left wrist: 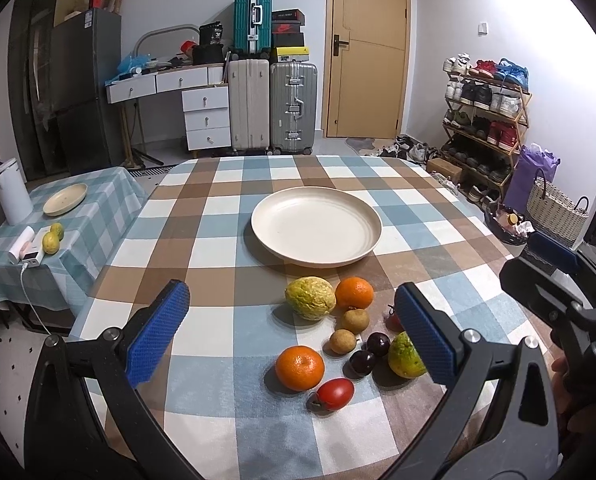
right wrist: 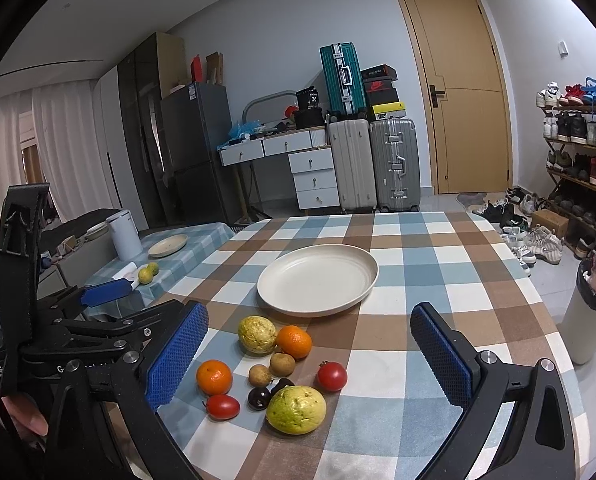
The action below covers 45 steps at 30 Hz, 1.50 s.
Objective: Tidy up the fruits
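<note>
Cream plate: we see the empty plate [left wrist: 316, 227] near the middle of the checked tabletop [left wrist: 201, 408], beyond the fruit and apart from it.
Fruit cluster: nine pieces lie loose on the cloth in front of the plate; none is on it.
Far row: a yellow-green guava [left wrist: 310, 298] lies beside an orange [left wrist: 354, 293], the two touching or nearly so.
Middle: two brown longans [left wrist: 355, 320] sit close together, with two dark plums [left wrist: 362, 361] just in front of them.
Near row: a second orange [left wrist: 300, 368], an oval red tomato [left wrist: 335, 393] and a second guava [right wrist: 296, 409] lie closest to us.
Round tomato: it [right wrist: 332, 376] stands at the right edge of the cluster; in the left view the claw's finger half hides it.
Left claw: the left claw [left wrist: 293, 332] is spread wide and carries nothing, hovering over the near fruit.
Right claw: the right claw [right wrist: 310, 356] is likewise wide and empty, framing the cluster from the right.
Step in hand: we judge the task not yet begun; both claws are lined up for a first pick.
Next move: one claw must descend around a single outer fruit, such as the near orange or near guava, and close gently.
Caution: round fruit may roll, and close neighbours may be nudged.
Side table: a second plate [left wrist: 65, 199] and two green-yellow fruits [left wrist: 53, 237] lie well apart, at left.
</note>
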Motion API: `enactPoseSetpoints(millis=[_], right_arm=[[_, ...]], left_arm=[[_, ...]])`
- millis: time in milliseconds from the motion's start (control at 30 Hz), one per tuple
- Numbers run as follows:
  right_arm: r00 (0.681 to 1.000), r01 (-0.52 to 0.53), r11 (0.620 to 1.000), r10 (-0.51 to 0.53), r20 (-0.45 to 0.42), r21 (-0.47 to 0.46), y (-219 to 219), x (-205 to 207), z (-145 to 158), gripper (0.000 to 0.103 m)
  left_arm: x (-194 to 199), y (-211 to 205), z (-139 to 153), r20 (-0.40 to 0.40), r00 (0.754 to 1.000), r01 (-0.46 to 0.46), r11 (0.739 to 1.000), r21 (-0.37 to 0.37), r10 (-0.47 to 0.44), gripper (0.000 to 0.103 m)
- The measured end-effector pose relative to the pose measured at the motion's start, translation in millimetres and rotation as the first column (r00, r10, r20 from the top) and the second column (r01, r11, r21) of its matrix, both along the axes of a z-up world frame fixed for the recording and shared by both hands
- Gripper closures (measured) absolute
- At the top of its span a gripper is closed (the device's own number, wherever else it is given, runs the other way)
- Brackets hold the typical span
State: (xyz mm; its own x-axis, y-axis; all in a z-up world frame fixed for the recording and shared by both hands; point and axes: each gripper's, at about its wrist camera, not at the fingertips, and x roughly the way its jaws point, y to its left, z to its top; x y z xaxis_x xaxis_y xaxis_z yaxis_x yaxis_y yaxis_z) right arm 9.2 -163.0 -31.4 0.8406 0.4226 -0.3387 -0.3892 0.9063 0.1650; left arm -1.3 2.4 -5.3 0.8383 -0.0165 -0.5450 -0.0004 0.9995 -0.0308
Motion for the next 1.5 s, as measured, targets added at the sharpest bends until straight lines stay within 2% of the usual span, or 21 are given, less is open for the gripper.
enactPoseSetpoints(millis=[300, 433, 733, 1067, 1333, 1500], right_arm=[[1.0, -0.009, 1.0, 0.009, -0.016, -0.002, -1.2, 2.4, -6.0, 0.0], [0.999, -0.019, 1.0, 0.018, -0.049, -0.004, -0.3, 6.2, -13.5, 0.0], [0.989, -0.049, 0.999, 0.048, -0.139, 0.0, 2.7, 18.9, -43.0, 0.0], [0.957, -0.128, 0.99, 0.138, -0.257, 0.055, 10.2, 42.4, -79.0, 0.0], [0.926, -0.184, 0.981, 0.195, -0.323, 0.064, 18.0, 49.3, -92.9, 0.0], [0.918, -0.206, 0.976, 0.217, -0.332, 0.067, 20.4, 48.8, -93.9, 0.0]], left_arm=[[-0.4, -1.0, -0.7, 0.0, 1.0, 0.0, 1.0, -0.002, 0.0, 0.001], [0.8, -1.1, -3.7, -0.006, 1.0, 0.001, 1.0, -0.009, -0.001, 0.001], [18.3, 15.6, -31.2, -0.081, 0.997, -0.014, 0.998, -0.067, 0.008, 0.001], [45.6, 26.6, -48.7, -0.13, 0.991, 0.0, 0.995, -0.096, -0.013, 0.001], [51.3, 28.1, -50.4, -0.134, 0.991, 0.001, 0.995, -0.098, -0.014, 0.001], [63.2, 31.5, -52.4, -0.143, 0.99, -0.007, 0.995, -0.099, -0.007, 0.001]])
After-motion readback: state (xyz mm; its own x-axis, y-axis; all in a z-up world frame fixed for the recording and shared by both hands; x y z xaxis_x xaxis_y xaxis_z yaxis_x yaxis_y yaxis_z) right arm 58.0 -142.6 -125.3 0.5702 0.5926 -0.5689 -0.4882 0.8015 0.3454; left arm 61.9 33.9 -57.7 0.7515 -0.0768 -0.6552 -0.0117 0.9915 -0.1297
